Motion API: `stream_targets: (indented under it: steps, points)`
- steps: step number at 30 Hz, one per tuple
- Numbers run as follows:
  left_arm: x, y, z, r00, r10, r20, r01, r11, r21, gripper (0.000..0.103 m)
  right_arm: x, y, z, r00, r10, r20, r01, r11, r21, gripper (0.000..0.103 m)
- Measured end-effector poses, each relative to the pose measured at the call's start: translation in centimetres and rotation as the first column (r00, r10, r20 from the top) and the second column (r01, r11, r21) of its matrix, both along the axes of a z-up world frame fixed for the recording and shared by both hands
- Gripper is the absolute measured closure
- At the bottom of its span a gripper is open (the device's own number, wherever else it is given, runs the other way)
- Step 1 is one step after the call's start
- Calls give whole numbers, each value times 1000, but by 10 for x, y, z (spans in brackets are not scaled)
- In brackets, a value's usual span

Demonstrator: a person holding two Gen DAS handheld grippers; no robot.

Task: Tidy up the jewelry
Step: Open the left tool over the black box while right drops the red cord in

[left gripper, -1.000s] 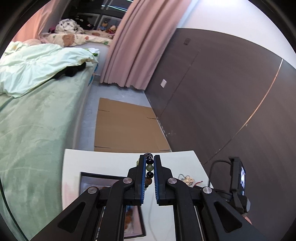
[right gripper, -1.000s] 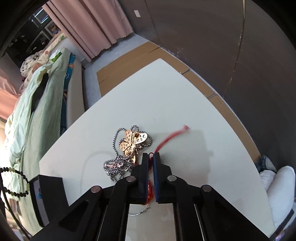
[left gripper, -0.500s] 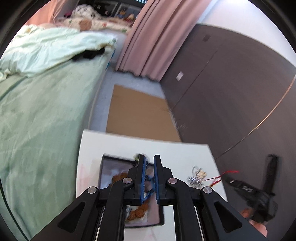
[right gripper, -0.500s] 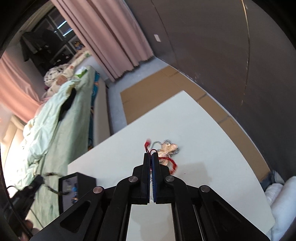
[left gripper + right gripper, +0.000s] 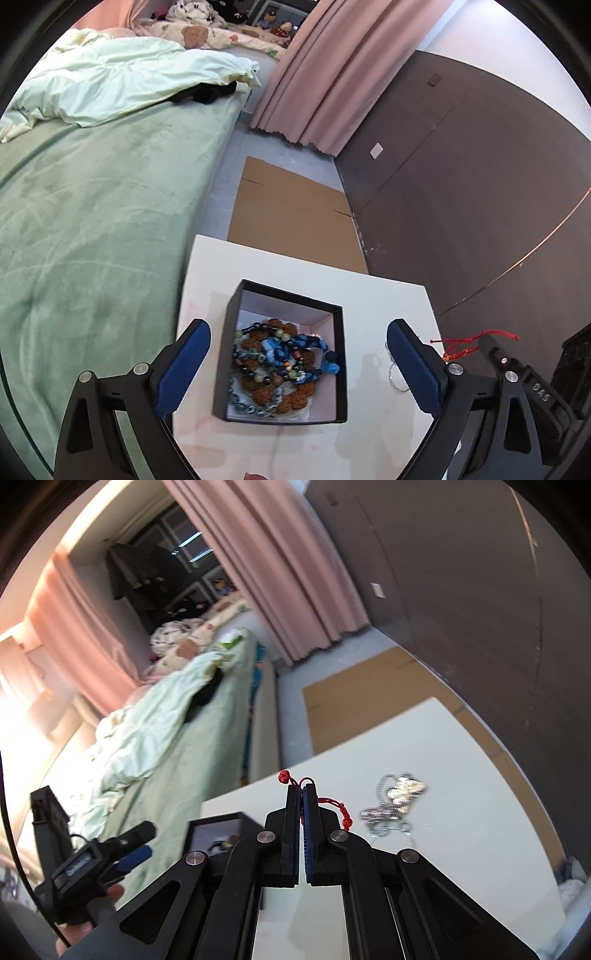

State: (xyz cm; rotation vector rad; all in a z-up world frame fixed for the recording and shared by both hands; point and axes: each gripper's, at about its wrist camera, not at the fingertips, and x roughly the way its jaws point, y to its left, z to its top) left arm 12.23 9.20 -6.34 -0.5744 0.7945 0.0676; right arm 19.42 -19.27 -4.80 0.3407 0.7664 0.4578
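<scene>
A black box (image 5: 288,290) stands on the white table (image 5: 380,295), holding blue, green and brown beaded bracelets (image 5: 280,362). My left gripper (image 5: 299,326) hovers over the box with its jaws opening wide; nothing is pressed between the pads. My right gripper (image 5: 302,788) is shut on a red knotted cord (image 5: 341,810) and holds it above the table. In the left wrist view the same red cord (image 5: 476,339) hangs to the right of the box. A silver chain with a gold butterfly pendant (image 5: 399,794) lies on the table, right of the right gripper.
A bed with a green cover (image 5: 92,221) runs along the table's left side. Flat cardboard (image 5: 291,210) lies on the floor beyond the table. A dark wall (image 5: 461,184) and pink curtain (image 5: 325,74) are at the back right. A hand (image 5: 85,930) holds the left gripper's handle.
The left gripper has tilted down over the box and opened; the beaded bracelet it held now lies in the box. The right gripper has risen, lifting the red cord away from the chain.
</scene>
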Motion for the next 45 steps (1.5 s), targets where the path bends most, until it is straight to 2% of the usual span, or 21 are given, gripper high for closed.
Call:
stream_targets:
  steps: [8, 21, 24, 25, 26, 27, 28, 29, 33, 39, 45]
  points:
    - [-17, 11, 12, 999, 13, 32, -13, 1000, 14, 6, -19, 43, 10, 993, 106, 59, -109, 993, 51, 100]
    - [-41, 43, 21, 999, 35, 40, -35, 999, -19, 6, -31, 104, -3, 973, 218, 71, -220, 975, 26, 100]
    - [-43, 49, 20, 998, 45, 42, -44, 998, -35, 6, -29, 122, -9, 965, 255, 66, -256, 967, -4, 99]
    - [-43, 51, 20, 998, 47, 42, -45, 998, -38, 6, -28, 126, -12, 963, 266, 51, -265, 964, -15, 98]
    - [-43, 52, 20, 998, 47, 42, -45, 998, -40, 6, -26, 131, -16, 961, 275, 25, -275, 961, -23, 85]
    - [-43, 52, 20, 998, 46, 43, -44, 998, -41, 6, -23, 135, -21, 959, 284, -10, -284, 958, -30, 57]
    - [-43, 52, 20, 998, 46, 43, -44, 998, -38, 6, -21, 135, -27, 962, 272, -35, -273, 962, -31, 45]
    - [-43, 52, 20, 998, 46, 44, -44, 998, -35, 6, -20, 131, -28, 968, 249, -32, -250, 968, -27, 39]
    - [-43, 51, 21, 998, 47, 49, -46, 998, -34, 0, -20, 118, -25, 973, 228, -25, -229, 973, -20, 39]
    - [-40, 42, 23, 996, 38, 77, -37, 999, -25, 0, -18, 80, -18, 988, 148, -35, -148, 989, 6, 39]
    - [-34, 20, 26, 995, -9, 102, 7, 1000, 13, 0, -17, 31, -7, 1000, 27, -5, -27, 1000, -2, 39]
